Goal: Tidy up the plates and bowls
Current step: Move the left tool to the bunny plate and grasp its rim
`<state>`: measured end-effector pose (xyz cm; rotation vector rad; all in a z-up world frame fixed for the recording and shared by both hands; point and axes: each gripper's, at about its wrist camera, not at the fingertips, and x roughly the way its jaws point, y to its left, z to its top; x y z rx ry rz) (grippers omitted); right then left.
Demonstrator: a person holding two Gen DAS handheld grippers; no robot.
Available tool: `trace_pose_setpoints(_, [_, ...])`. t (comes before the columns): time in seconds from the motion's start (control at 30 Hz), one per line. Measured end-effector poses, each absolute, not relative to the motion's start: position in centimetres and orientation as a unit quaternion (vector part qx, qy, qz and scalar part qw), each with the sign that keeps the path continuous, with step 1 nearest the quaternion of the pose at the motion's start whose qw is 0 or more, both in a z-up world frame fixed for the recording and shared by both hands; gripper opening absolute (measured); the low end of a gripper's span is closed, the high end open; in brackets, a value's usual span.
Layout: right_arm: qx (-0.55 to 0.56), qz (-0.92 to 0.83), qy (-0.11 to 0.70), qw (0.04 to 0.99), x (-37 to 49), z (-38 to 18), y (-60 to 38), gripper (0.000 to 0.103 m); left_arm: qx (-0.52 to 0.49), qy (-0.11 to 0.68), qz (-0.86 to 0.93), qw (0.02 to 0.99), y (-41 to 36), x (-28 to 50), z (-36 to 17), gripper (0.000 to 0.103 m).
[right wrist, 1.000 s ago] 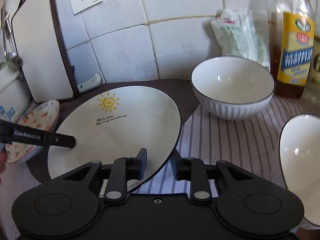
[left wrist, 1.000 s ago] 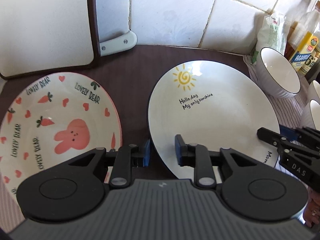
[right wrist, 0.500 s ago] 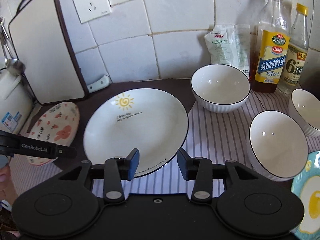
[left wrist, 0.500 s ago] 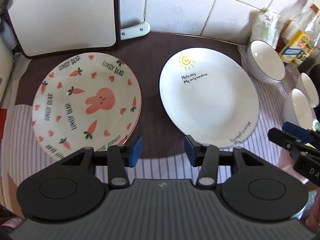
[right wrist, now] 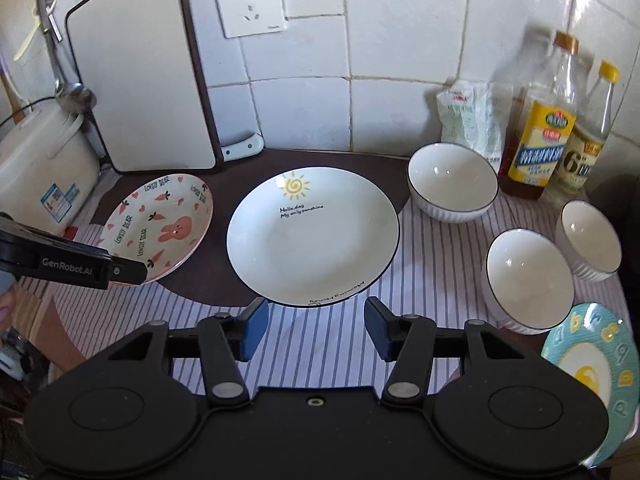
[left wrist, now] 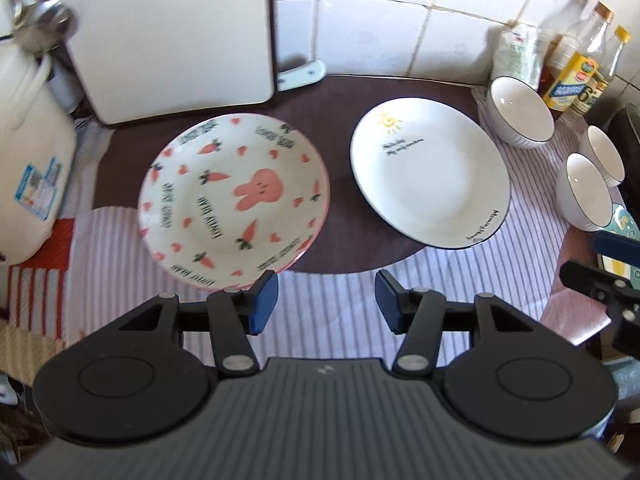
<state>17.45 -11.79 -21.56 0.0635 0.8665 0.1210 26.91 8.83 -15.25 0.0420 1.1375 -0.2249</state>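
Both the left gripper and right gripper hung spread and empty above the round white sun-printed plate and pink rabbit-patterned plate.

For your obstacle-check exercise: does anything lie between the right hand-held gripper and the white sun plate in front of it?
Nothing visible does. The right hand-held gripper is open, and only bare striped cloth lies between its fingertips and the near rim of the sun plate. The bowls sit off to its right, the rabbit plate to its left.
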Motion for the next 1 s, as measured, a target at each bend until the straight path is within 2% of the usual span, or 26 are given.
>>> trace_pose_setpoints(0.23, [-0.011, 0.094, 0.392, 0.915, 15.9, -19.1, -7.7, 0.071, 0.034, 0.535, -0.081, 0.84, 12.0, 25.3, -14.6, 0.055])
trace_pose_setpoints(0.43, [-0.025, 0.142, 0.36, 0.922, 15.6, -17.9, -4.5, 0.073, 0.025, 0.537, -0.068, 0.84, 14.5, 25.3, -15.6, 0.058])
trace_pose_setpoints(0.7, [-0.019, 0.168, 0.373, 0.912, 18.5, -19.7, -1.6, 0.073, 0.004, 0.541, -0.013, 0.841, 18.4, 28.0, -17.9, 0.075])
trace_pose_setpoints(0.8, [-0.009, 0.184, 0.372, 0.91, 19.9, -20.8, -1.1, 0.073, 0.001, 0.544, 0.002, 0.839, 20.0, 29.3, -19.0, 0.078])
trace_pose_setpoints(1.0, [0.026, 0.2, 0.329, 0.922, 22.2, -23.4, -0.7, 0.073, -0.011, 0.544, 0.004, 0.839, 22.0, 32.0, -21.7, 0.086])
